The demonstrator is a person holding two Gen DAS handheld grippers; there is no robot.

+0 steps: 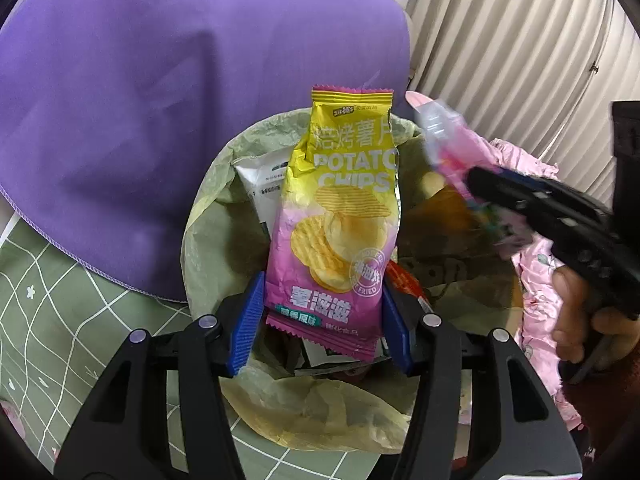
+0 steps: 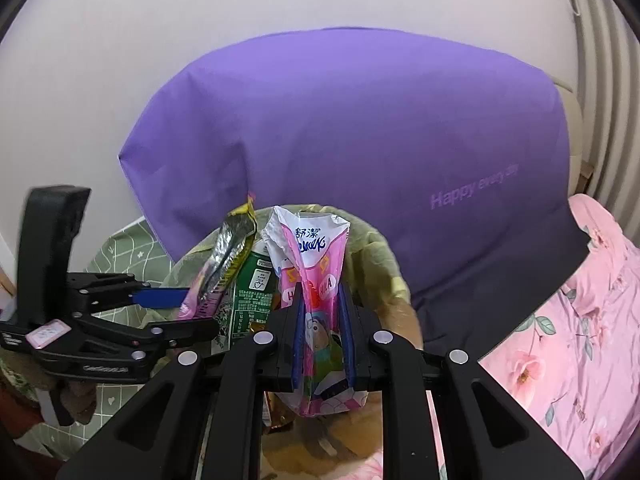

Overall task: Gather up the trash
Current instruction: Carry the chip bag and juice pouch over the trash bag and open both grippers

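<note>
A yellow and pink potato chips bag (image 1: 340, 220) stands upright between the blue pads of my left gripper (image 1: 322, 320), which is shut on its lower part, over a bin lined with a pale green bag (image 1: 208, 220). The chips bag shows edge-on in the right wrist view (image 2: 224, 264), with my left gripper (image 2: 164, 312) beside it. My right gripper (image 2: 323, 332) is shut on a pink and white tissue pack wrapper (image 2: 316, 280), held above the same bin. In the left wrist view the right gripper (image 1: 476, 192) and wrapper (image 1: 448, 136) are blurred at the right.
The bin holds other trash: a green carton (image 2: 252, 300), a white package (image 1: 260, 184) and an orange wrapper (image 1: 404, 280). A purple cushion (image 2: 360, 128) stands behind the bin. Green checked bedding (image 1: 48, 300) lies left, pink floral fabric (image 2: 580, 320) right, a ribbed panel (image 1: 520, 40) behind.
</note>
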